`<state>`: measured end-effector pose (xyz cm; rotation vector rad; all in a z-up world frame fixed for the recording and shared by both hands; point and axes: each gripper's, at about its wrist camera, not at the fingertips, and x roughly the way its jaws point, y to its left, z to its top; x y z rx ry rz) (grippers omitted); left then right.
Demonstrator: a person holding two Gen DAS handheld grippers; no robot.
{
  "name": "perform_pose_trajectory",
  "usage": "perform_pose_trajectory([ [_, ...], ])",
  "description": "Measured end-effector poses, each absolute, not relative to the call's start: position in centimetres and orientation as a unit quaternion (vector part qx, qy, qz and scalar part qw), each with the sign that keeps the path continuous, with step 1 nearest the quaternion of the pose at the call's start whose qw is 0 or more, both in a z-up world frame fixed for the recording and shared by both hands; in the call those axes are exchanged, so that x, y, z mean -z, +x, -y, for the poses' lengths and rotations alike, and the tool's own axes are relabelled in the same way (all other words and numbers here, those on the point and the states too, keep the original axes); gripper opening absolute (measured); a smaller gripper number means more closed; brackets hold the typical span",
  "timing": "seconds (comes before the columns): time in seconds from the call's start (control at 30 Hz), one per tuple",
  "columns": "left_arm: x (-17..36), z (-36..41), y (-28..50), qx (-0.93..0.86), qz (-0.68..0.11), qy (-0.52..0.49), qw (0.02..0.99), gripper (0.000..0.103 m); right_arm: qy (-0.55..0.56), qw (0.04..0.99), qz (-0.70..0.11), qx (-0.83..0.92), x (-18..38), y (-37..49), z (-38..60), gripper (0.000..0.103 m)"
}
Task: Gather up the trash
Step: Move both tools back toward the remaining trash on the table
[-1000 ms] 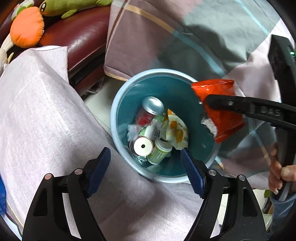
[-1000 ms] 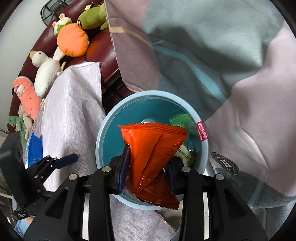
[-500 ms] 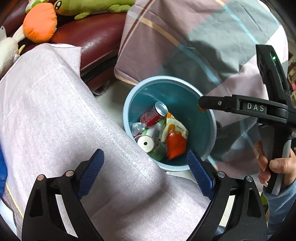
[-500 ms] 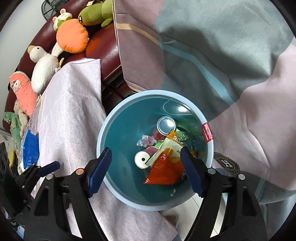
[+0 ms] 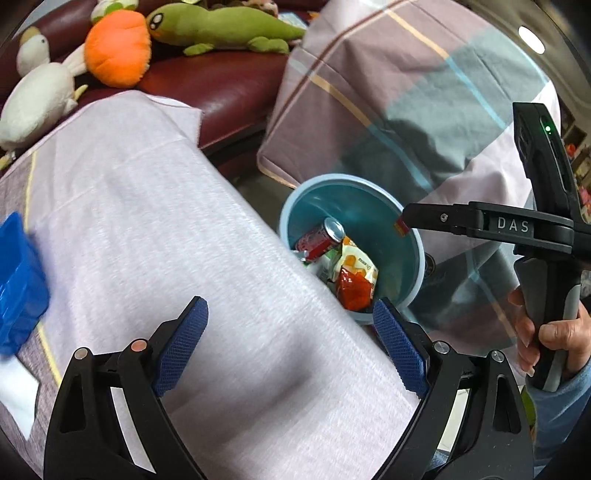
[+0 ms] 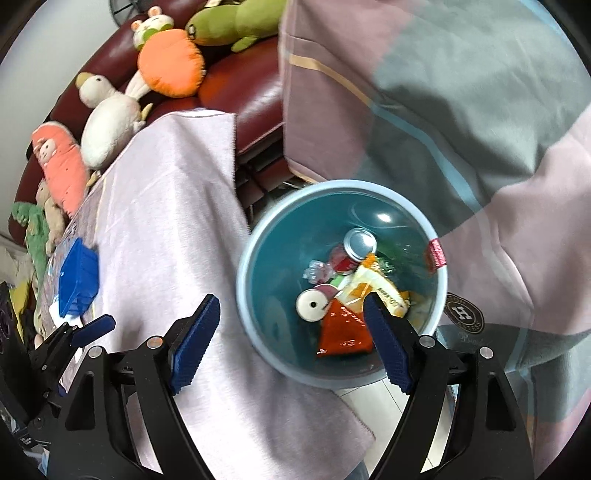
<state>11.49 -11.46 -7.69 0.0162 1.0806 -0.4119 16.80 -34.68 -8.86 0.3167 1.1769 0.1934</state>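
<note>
Hanging nearest, right gripper (image 6: 291, 341), fingers (image 6: 195, 343) spread wide and grasping nothing; likewise left gripper (image 5: 291, 347), fingers (image 5: 181, 350) released and bare, hovering over the pale cloth (image 5: 184, 236)

Lying just beyond, inside the bin (image 6: 255, 325): orange bag (image 6: 343, 326) on top of the heap, yellow wrapper (image 6: 380, 291) partly over it, red can (image 6: 354, 249) leaning against the wall, white disc-like end (image 6: 312, 305) of something round beside the bag, a clear crumpled scrap (image 6: 317, 271) at the far side

Judging the bag as light, thin, crinkly and slippery: likely folding under any squeeze, best pinched at a flat sealed edge or corner. Reading the can as light but stiff, smooth, apt to roll or dent; taking it across the body seems safest

Covering the worktop beside the bin, the pale cloth, soft and likely to drag if snagged; sitting near its left edge, a blue basket (image 6: 79, 284). Draping behind the bin, a striped blanket (image 6: 461, 110)

Lining the dark red sofa (image 6: 243, 88) farther back: white duck (image 6: 107, 125), orange plush (image 6: 170, 62), green plush (image 6: 236, 26). No loose trash showing on the cloth within these views
</note>
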Motion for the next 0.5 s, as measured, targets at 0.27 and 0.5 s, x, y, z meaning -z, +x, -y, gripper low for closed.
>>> perform_pose_trajectory([
  [0.27,6.3,7.3,9.3,0.172,-0.495,-0.02,0.852,0.091,0.116,0.819,-0.55,-0.113,6.8,15.3,30.4,0.076],
  [0.5,6.4,1.4,7.1,0.13,-0.49,-0.057,0.86,0.092,0.083,0.812,-0.56,-0.144,6.1,14.5,25.1,0.076],
])
